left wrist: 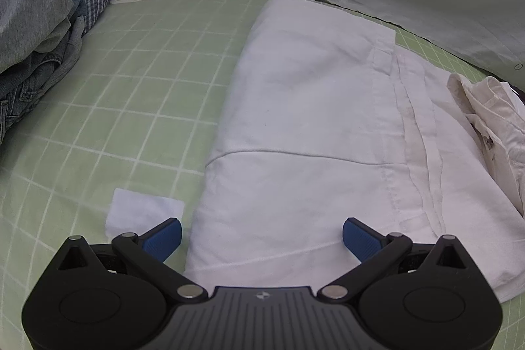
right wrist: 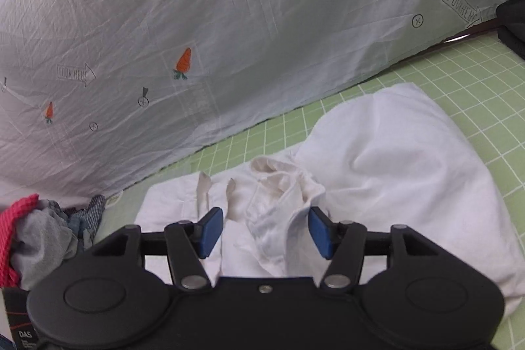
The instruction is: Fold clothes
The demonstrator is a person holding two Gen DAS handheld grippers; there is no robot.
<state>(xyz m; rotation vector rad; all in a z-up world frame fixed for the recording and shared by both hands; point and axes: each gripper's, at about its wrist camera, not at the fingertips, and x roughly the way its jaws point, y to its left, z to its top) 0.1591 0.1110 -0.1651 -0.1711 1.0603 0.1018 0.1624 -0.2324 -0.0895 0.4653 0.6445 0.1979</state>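
White shirt (left wrist: 311,127) lies on the green checked sheet (left wrist: 131,87), partly folded: one side already turned in flat, collar (right wrist: 279,179) bunched up at the far end, second half of the body still puffed and loose (right wrist: 393,169).

Left gripper (left wrist: 261,239) hangs over the shirt's near hem, blue pads spread wide, nothing between them. Right gripper (right wrist: 265,232) sits just above the collar area, jaws also wide apart, empty; whether the pads (right wrist: 210,230) brush the cloth is hard to tell through the fisheye.

Pile of other clothes (left wrist: 32,38), grey and denim, sits off to the side, apart from the shirt. Printed quilt (right wrist: 164,38) rises behind.

Risks, as judged:
- Collar is lumpy; a pinch here could catch only the top layer and drag the fold open.
- Grabbing the hem through both layers would lift the finished side too.
- Puffed half may trap air and crease crooked when laid over.
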